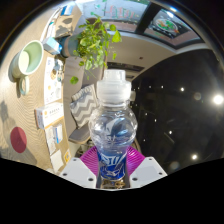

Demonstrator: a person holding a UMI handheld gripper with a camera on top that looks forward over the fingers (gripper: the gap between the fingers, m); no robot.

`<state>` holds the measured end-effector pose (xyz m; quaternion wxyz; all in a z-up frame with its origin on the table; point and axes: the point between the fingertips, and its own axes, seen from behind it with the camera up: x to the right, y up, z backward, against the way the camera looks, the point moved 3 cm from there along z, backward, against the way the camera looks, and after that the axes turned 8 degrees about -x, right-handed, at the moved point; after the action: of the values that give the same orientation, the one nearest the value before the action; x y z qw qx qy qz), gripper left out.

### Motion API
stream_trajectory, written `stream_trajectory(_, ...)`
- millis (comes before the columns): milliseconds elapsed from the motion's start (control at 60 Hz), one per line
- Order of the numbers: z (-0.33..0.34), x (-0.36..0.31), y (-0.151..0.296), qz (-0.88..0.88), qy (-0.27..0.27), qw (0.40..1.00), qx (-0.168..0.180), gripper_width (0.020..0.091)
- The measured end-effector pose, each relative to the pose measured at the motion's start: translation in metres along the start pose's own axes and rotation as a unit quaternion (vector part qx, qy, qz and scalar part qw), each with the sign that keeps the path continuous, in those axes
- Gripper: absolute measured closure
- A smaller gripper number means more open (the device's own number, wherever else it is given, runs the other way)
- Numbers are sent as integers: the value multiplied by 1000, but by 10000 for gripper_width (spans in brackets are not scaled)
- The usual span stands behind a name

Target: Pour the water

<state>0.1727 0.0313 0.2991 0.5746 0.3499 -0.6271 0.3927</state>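
gripper (112, 172): nearest the camera, two light-coloured fingers at the bottom, magenta pads (92, 160) on their inner faces
gripper state: fingers closed in on the bottle's lower body, one pad pressing each side, no gap seen; bottle held
water bottle (112, 125): clear plastic, upright, rising from between the fingers straight ahead of the camera
cap (113, 76): white, screwed on, at the top of the bottle
label (112, 160): blue and white band around the lower part, sits between the pads; print too small to read
contents: clear liquid appears to fill most of the body, exact level hard to tell
dark surface (175, 110): black, glossy, right of and behind the bottle, with small bright reflections
plant (95, 45): green leafy stems, beyond the bottle, up and to the left of the cap
plate (30, 56): round, pale green, well left of the plant
red disc (18, 139): round, far left, lower than the plate
boxes and cards (52, 110): light-coloured clutter left of the bottle, detail unclear
ceiling area (165, 25): bright panels beyond the plant
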Motion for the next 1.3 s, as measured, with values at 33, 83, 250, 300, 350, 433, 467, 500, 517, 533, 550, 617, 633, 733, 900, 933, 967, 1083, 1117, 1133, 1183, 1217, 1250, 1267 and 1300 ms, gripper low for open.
stream_trajectory(33,2,-6,19,35,-6,999,11,784)
stream_trajectory(83,3,-16,43,97,-17,995,23,780)
stream_trajectory(250,7,-62,94,267,-49,961,58,782)
stream_trajectory(300,9,-72,107,298,-55,951,62,782)
stream_trajectory(350,9,-81,111,318,-54,945,58,781)
stream_trajectory(433,12,-87,115,327,-48,942,60,780)
stream_trajectory(467,14,-87,117,324,-45,943,62,780)
stream_trajectory(500,15,-87,115,316,-40,946,65,780)
stream_trajectory(517,16,-86,115,309,-36,948,66,780)
stream_trajectory(533,17,-85,114,300,-31,951,66,781)
stream_trajectory(550,17,-84,112,291,-25,954,66,781)
stream_trajectory(617,21,-75,105,232,6,971,63,780)
stream_trajectory(633,22,-73,103,213,16,975,62,780)
stream_trajectory(733,29,-54,79,76,80,993,43,780)
stream_trajectory(900,45,-33,50,-173,181,967,51,777)
stream_trajectory(933,46,-31,41,-221,195,954,48,776)
stream_trajectory(967,49,-34,38,-271,216,937,51,777)
stream_trajectory(1083,54,-62,30,-416,299,857,50,777)
stream_trajectory(1117,54,-73,26,-451,315,834,38,777)
stream_trajectory(1133,53,-79,23,-465,323,823,34,778)
stream_trajectory(1183,49,-97,16,-503,338,795,27,778)
stream_trajectory(1217,47,-108,10,-524,347,778,21,778)
stream_trajectory(1250,46,-122,8,-540,362,759,17,778)
stream_trajectory(1267,45,-129,7,-549,369,750,15,778)
stream_trajectory(1300,43,-143,5,-563,378,735,7,777)
